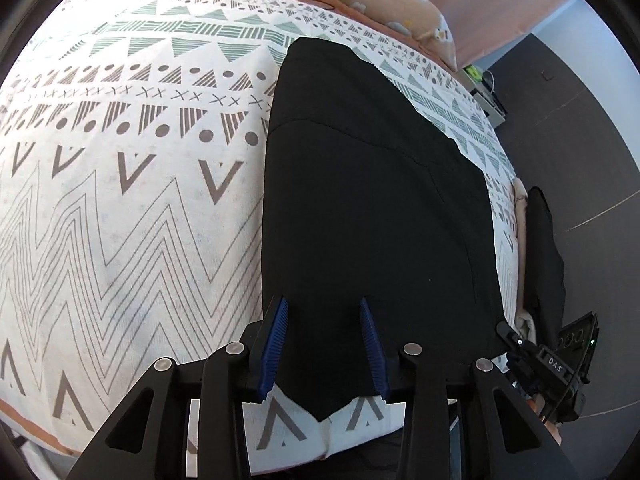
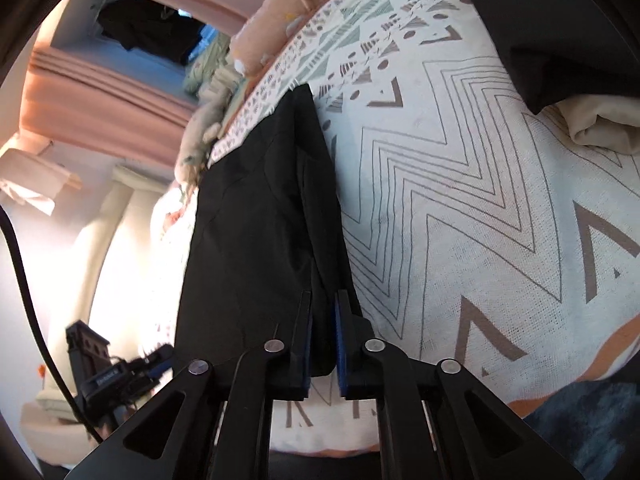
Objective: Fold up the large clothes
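Observation:
A large black garment (image 1: 372,184) lies flat along the patterned bedspread (image 1: 120,200), running away from me. Its near end sits between the blue pads of my left gripper (image 1: 323,302), and the cloth fills the gap from pad to pad with a corner hanging below. In the right wrist view the same garment (image 2: 256,208) stretches away, and my right gripper (image 2: 324,308) is shut narrowly on a fold along its right edge. Each view shows the other gripper at the side: the right one (image 1: 560,360) and the left one (image 2: 116,372).
A peach pillow (image 1: 400,4) and a soft toy (image 2: 200,132) lie at the head of the bed. A beige cloth (image 2: 600,120) and another dark garment (image 2: 560,60) sit at the bed's edge. Dark floor (image 1: 580,140) runs alongside, with pink curtains (image 2: 100,92) behind.

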Demonstrator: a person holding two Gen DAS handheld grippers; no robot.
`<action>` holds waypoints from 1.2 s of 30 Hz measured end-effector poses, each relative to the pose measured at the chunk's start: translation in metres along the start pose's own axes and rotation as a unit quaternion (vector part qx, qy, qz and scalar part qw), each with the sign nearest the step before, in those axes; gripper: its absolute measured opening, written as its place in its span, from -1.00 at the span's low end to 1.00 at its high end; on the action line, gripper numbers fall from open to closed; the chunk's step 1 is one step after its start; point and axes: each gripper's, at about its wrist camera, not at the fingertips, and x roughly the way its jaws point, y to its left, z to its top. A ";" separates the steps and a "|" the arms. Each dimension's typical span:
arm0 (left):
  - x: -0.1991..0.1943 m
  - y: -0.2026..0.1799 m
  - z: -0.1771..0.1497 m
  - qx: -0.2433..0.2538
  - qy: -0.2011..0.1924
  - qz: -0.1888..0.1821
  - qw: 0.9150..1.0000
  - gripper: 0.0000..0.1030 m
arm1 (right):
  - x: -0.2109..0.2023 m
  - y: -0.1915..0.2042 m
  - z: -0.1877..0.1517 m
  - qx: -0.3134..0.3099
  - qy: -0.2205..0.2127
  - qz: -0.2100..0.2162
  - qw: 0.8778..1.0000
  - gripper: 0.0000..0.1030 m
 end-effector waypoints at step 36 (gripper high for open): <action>0.089 0.030 0.142 -0.028 0.009 -0.004 1.000 0.17 | 0.163 0.038 0.167 -0.092 0.144 0.043 0.984 0.33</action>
